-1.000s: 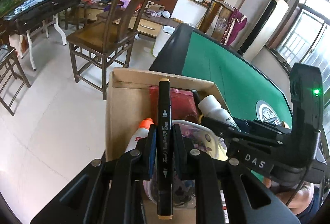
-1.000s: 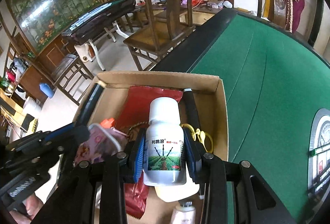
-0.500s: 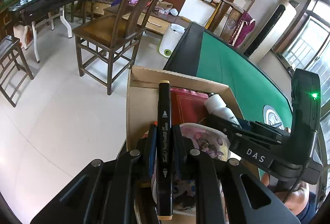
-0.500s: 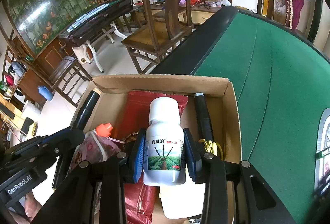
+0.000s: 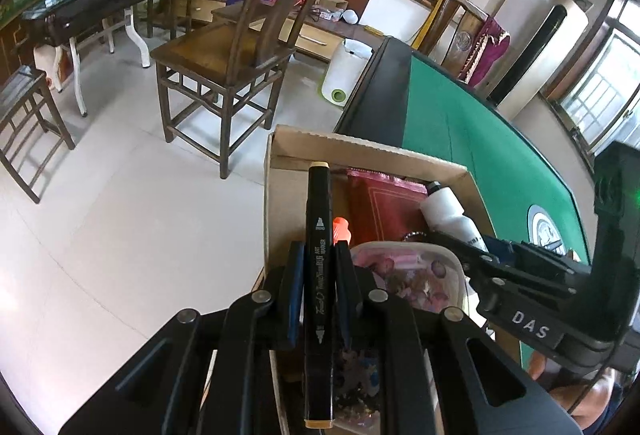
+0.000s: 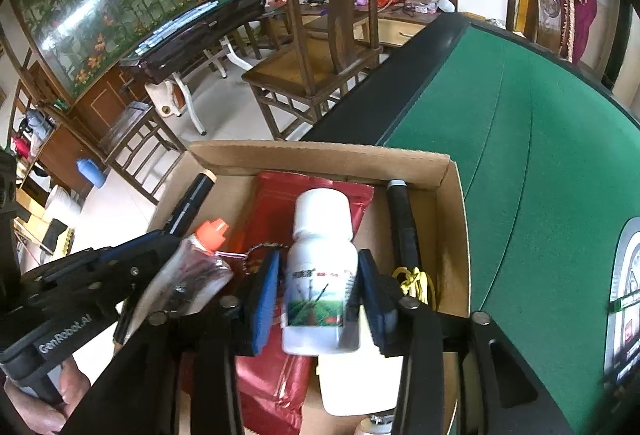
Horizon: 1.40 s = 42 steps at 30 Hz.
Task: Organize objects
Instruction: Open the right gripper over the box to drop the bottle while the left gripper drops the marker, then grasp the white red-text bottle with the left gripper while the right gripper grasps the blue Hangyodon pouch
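An open cardboard box (image 6: 320, 155) sits at the edge of the green table. My left gripper (image 5: 317, 253) is shut on a black art marker (image 5: 319, 203), which it holds lengthwise above the box's left side. My right gripper (image 6: 320, 263) hangs over the middle of the box with its jaws opening. A white bottle (image 6: 320, 219) with a green label stands between them, blurred, and a gap shows at each pad. In the box lie a red packet (image 6: 316, 187), an orange-capped pouch (image 6: 192, 267) and a black handle with yellow cord (image 6: 402, 219).
The green felt table (image 6: 540, 155) stretches right of the box. A wooden chair (image 5: 240, 67) stands on the tiled floor beyond the box's far-left corner. A white flat item (image 6: 348, 383) lies at the box's near end. A hand (image 6: 36, 403) grips the left tool.
The right jaws have spread away from the white bottle, which now looks blurred and lower. The left gripper has drifted slightly with the marker still clamped.
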Each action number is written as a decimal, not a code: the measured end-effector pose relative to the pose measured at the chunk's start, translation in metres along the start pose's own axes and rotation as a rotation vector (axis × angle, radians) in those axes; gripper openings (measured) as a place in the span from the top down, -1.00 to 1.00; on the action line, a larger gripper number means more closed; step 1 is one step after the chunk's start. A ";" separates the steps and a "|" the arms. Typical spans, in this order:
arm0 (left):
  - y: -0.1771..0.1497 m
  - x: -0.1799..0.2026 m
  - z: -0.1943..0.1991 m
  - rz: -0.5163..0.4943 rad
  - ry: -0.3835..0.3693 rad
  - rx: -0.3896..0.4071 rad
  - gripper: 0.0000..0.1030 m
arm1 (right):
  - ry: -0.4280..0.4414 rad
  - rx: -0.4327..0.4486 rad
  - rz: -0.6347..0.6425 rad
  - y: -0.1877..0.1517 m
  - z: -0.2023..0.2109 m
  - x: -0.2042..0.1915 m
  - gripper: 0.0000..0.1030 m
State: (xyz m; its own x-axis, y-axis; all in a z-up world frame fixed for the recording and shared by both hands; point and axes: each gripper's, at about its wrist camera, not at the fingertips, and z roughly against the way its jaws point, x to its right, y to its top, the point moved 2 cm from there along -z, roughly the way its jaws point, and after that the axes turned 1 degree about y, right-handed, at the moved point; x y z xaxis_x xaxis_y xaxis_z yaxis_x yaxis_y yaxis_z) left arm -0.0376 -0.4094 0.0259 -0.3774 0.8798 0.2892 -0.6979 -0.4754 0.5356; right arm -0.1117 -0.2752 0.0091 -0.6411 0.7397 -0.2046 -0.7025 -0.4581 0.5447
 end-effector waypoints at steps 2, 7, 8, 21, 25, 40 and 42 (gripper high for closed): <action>-0.002 0.002 0.003 -0.010 0.011 0.002 0.72 | 0.000 0.009 0.000 0.000 0.004 0.000 0.06; -0.006 0.003 0.012 -0.011 0.004 0.003 0.70 | 0.022 0.021 -0.008 -0.003 0.014 0.001 0.06; -0.007 0.004 0.014 -0.007 -0.003 0.002 0.69 | 0.028 0.024 -0.012 -0.004 0.017 0.002 0.06; -0.022 0.040 0.046 -0.067 -0.033 0.034 0.50 | 0.101 0.084 -0.062 -0.039 0.076 0.026 0.06; -0.035 0.068 0.056 -0.119 -0.070 0.039 0.49 | 0.122 0.124 -0.079 -0.067 0.105 0.046 0.06; -0.144 0.316 0.011 -0.635 -0.294 -0.075 0.40 | -0.135 0.400 -0.371 -0.191 0.261 0.271 -0.17; -0.157 0.352 0.003 -0.706 -0.310 -0.060 0.40 | -0.138 0.396 -0.451 -0.202 0.267 0.302 -0.18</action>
State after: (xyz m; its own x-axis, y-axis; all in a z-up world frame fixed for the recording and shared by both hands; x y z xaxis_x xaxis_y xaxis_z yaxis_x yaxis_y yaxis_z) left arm -0.0588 -0.0250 0.0461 0.3509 0.9300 0.1090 -0.7450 0.2068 0.6341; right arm -0.0809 0.1727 0.0544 -0.2429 0.8870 -0.3926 -0.7098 0.1134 0.6952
